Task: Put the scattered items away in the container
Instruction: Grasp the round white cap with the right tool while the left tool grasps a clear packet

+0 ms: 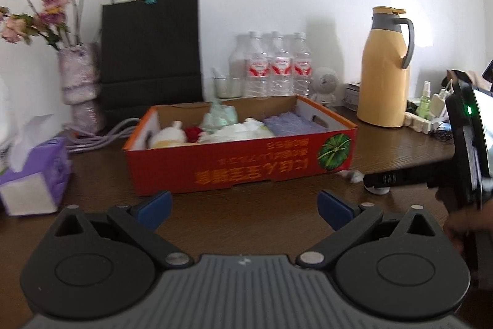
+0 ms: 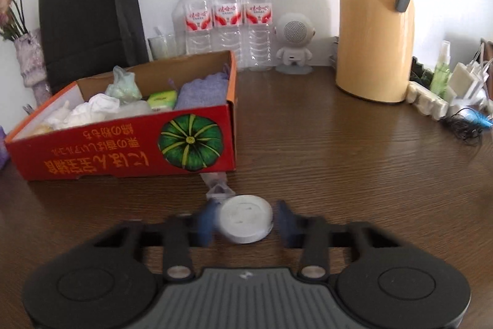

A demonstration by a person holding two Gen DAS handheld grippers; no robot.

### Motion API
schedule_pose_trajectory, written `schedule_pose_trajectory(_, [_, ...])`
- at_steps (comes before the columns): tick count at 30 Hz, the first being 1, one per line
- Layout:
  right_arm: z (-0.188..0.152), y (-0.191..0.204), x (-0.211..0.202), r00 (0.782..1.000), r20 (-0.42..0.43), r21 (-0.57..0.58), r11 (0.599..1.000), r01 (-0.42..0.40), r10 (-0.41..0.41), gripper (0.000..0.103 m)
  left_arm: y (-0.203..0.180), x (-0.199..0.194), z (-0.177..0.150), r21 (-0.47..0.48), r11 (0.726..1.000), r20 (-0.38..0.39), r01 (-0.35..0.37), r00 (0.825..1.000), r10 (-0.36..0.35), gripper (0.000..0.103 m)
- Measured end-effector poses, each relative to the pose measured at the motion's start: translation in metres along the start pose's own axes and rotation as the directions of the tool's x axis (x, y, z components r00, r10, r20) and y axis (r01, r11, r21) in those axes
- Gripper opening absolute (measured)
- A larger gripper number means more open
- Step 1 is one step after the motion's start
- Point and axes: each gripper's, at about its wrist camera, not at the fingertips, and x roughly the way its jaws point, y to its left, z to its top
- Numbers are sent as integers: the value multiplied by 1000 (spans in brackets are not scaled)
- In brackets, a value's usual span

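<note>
Dark wood desk [image 2: 339,162] carries the red box [image 2: 129,150], already part-filled. Right tool [image 2: 245,221] brackets a white round lid [image 2: 246,219] just beside it, pads not clearly pressing; left tool [image 1: 245,210] gapes wide, empty.

From my remote seat, the right gripper's fingertips [image 2: 205,221] smear into blur beside the white disc [image 2: 246,218]; whether they touch it is unclear.

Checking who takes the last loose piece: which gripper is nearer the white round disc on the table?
Right. The right gripper has the white round disc between its fingers, near the red box. The left gripper hangs open in front of the box, away from the disc.
</note>
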Motion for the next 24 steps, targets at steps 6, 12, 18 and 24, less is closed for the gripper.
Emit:
schedule_pose_trajectory(6, [-5, -29, -19, 989, 91, 95, 989, 112, -120, 2, -39, 60, 25, -16, 985, -96, 173, 980, -174, 88])
schedule_pose_trajectory(12, [-14, -56, -33, 992, 123, 217, 976, 10, -38, 29, -82, 122, 37, -62, 979, -197, 193, 960, -202, 69])
schedule_pose_trajectory(18, [-12, -53, -47, 982, 181, 225, 974, 19, -61, 44, -109, 165, 29, -94, 982, -293, 167, 938, -187, 33])
schedule_pose_trajectory(24, [-10, -52, -47, 987, 160, 211, 977, -9, -26, 49, -96, 154, 24, -107, 984, -276, 146, 946, -170, 15])
